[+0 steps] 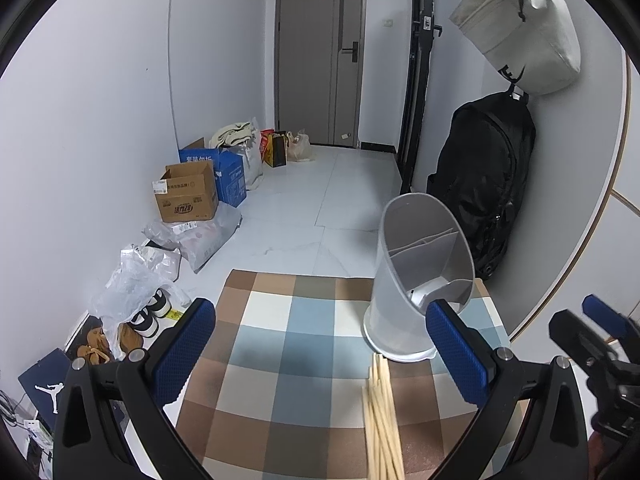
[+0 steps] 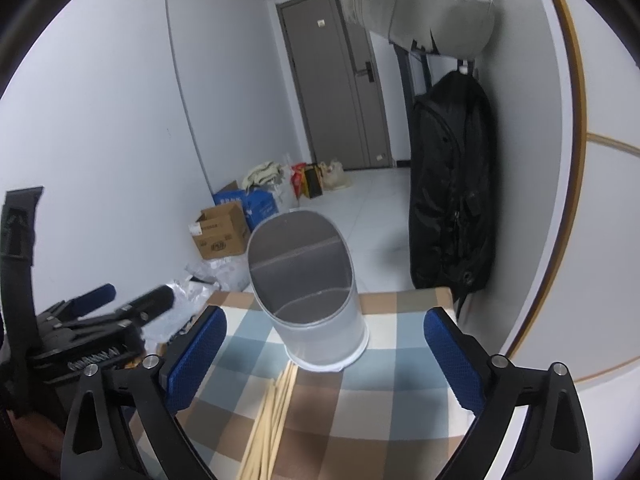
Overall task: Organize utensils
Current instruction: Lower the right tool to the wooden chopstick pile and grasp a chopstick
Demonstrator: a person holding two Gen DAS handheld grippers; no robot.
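The left hand-held gripper (image 1: 320, 356) is spread wide, its two blue-padded fingers (image 1: 184, 354) well apart, with nothing between them. The right hand-held gripper (image 2: 326, 358) is likewise spread wide and holds nothing. Each unit appears at the edge of the other's view: the right unit at the right edge of the left wrist view, the left unit at the left edge of the right wrist view.

Below both grippers lies a checked cloth of brown, beige, blue and white squares (image 1: 280, 360) covering the table. On the cloth, nearest the cameras, lies a loose bundle of pale wooden chopsticks (image 1: 382, 420). The sticks lie flat, roughly parallel, with their far ends just beside the base of the holder.

Beyond the chopsticks stands a white cylindrical plastic utensil holder with a slanted open top (image 1: 416, 280). It stands upright on the cloth near the far right part of the table. Internal partitions divide it into compartments. What lies in the bottom cannot be told.

Behind the table, a black backpack (image 1: 486, 184) hangs against the right wall, with a light grey fabric bag (image 1: 520, 28) hanging above it. On the white tiled floor (image 1: 320, 208) along the left wall sit a brown cardboard box (image 1: 186, 192), a blue cardboard box (image 1: 230, 176) and several plastic bags. A grey door (image 1: 318, 56) closes the far end of the room.
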